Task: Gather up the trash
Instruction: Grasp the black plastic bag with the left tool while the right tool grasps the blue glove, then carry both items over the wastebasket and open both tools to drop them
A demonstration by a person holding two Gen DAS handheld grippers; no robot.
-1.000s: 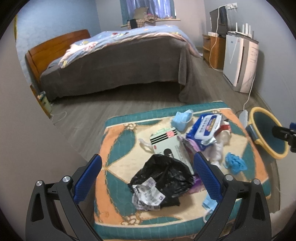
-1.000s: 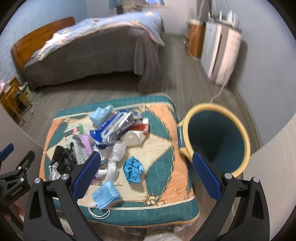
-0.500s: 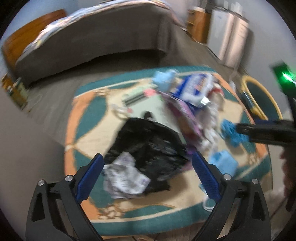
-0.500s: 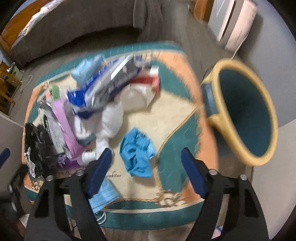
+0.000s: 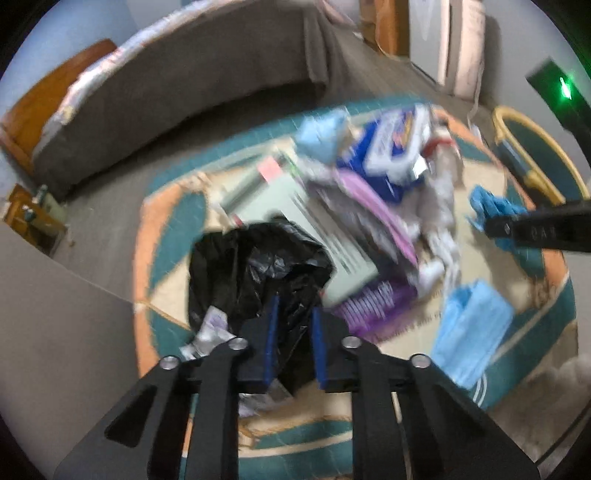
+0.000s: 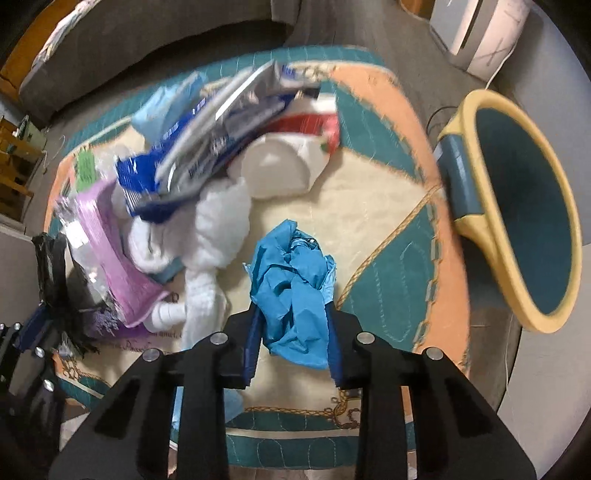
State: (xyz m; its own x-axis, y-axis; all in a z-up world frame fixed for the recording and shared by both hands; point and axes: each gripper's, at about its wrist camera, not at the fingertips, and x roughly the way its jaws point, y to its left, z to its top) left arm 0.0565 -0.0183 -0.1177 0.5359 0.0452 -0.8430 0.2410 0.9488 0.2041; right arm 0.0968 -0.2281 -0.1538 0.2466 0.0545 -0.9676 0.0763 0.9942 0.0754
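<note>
Trash lies heaped on a teal and orange cushion [image 6: 388, 110]. My left gripper [image 5: 295, 306] is shut on a crumpled black plastic bag [image 5: 255, 266], with a scrunched paper slip [image 5: 210, 328] just left of it. In the right wrist view my right gripper [image 6: 291, 310] is closing, and its blue pads press both sides of a crumpled blue glove [image 6: 291, 273]. A white tissue wad [image 6: 218, 221], a pink packet [image 6: 107, 229], a blue wipes pack [image 5: 395, 147] and a light blue face mask [image 5: 472, 325] lie around them. A yellow-rimmed teal bin [image 6: 476, 107] stands at the cushion's right.
A bed with a grey cover [image 5: 184, 85] stands beyond the cushion across grey wood flooring. A white appliance [image 6: 480, 33] with a cable sits at the far right by the wall. A small wooden stand [image 5: 33, 218] is at the left.
Both grippers dropped toward the cushion and narrowed from wide open. The left one now pinches the black bag; the right one has the blue glove between its pads.
</note>
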